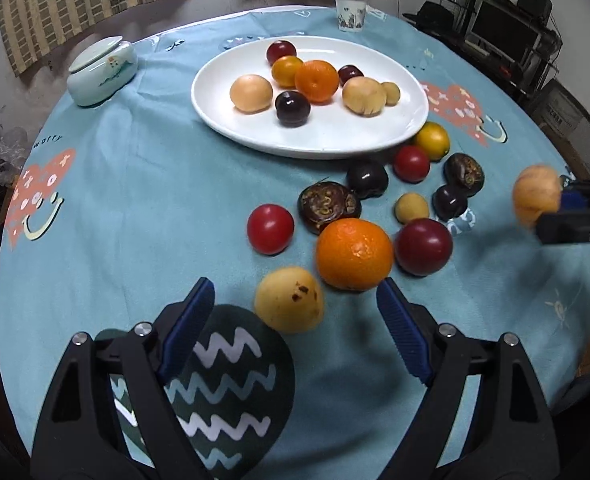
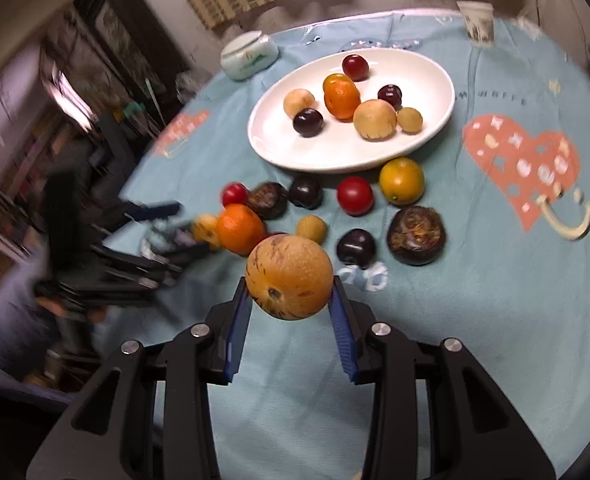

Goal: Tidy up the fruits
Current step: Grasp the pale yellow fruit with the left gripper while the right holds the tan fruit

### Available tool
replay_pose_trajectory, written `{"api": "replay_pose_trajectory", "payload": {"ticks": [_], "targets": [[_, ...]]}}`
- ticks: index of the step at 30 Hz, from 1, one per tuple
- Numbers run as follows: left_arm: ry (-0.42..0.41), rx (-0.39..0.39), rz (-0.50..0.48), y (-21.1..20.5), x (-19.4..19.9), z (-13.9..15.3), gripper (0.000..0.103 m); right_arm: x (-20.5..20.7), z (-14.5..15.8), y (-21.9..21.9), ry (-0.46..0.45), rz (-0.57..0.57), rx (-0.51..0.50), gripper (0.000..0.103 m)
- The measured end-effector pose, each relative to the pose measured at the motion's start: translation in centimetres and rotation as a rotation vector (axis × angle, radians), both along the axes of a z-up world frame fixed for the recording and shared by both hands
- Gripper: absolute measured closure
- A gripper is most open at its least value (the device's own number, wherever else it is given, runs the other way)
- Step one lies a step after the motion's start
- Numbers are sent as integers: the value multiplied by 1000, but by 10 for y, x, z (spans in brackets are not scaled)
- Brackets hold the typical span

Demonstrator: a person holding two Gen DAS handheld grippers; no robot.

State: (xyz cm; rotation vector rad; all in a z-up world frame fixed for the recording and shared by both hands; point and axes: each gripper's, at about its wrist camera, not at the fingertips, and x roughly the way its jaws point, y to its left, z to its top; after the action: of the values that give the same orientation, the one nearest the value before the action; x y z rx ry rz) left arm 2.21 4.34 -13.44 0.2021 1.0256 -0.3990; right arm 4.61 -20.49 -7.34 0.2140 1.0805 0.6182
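My left gripper (image 1: 295,286) is open just above the blue tablecloth, and a yellow pear-like fruit (image 1: 289,299) lies between its fingertips without touching the pads. An orange (image 1: 354,254) sits just beyond it, among several loose plums, tomatoes and dark water chestnuts. My right gripper (image 2: 289,285) is shut on a tan, speckled round fruit (image 2: 289,270) held above the cloth; it also shows at the right edge of the left wrist view as the tan fruit (image 1: 535,194). The white oval plate (image 1: 335,136) farther back holds several fruits. In the right wrist view the left gripper (image 2: 175,226) is blurred.
A pale lidded ceramic jar (image 1: 103,72) stands at the back left and a paper cup (image 1: 350,14) at the far edge of the round table. A dark round mat with zigzag lines (image 1: 231,380) lies under my left gripper. Shelves and clutter surround the table.
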Motion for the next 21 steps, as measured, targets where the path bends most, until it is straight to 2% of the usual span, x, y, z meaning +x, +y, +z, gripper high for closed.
{"api": "replay_pose_trajectory", "payload": {"ticks": [5,6,13,15,16,17,18,19,21], "targets": [[8,-5,-42,-9,8,-7,17,10,13,-22,36,-56,190,64],[4,-3,-51,-11,9,-7,17,12,16,-25,33,-71,204,64],[30,-39,-76,-14,14,-11,19,19,18,-26,30,-95,167,64],[41,-49,-91,-17,15,-11,25,19,14,-23,40,-89,165,64],[37,-49,-102,-20,14,-9,32,20,13,-21,42,-87,165,64],[27,-46,-117,-22,12,-7,45,20,12,-22,51,-87,185,64],[21,-49,-132,-25,11,-4,52,20,11,-24,66,-88,219,64],[29,-57,-143,-27,12,-2,65,20,11,-29,85,-91,269,64],[47,-59,-147,-29,13,-1,64,20,11,-38,123,-100,398,64]]}}
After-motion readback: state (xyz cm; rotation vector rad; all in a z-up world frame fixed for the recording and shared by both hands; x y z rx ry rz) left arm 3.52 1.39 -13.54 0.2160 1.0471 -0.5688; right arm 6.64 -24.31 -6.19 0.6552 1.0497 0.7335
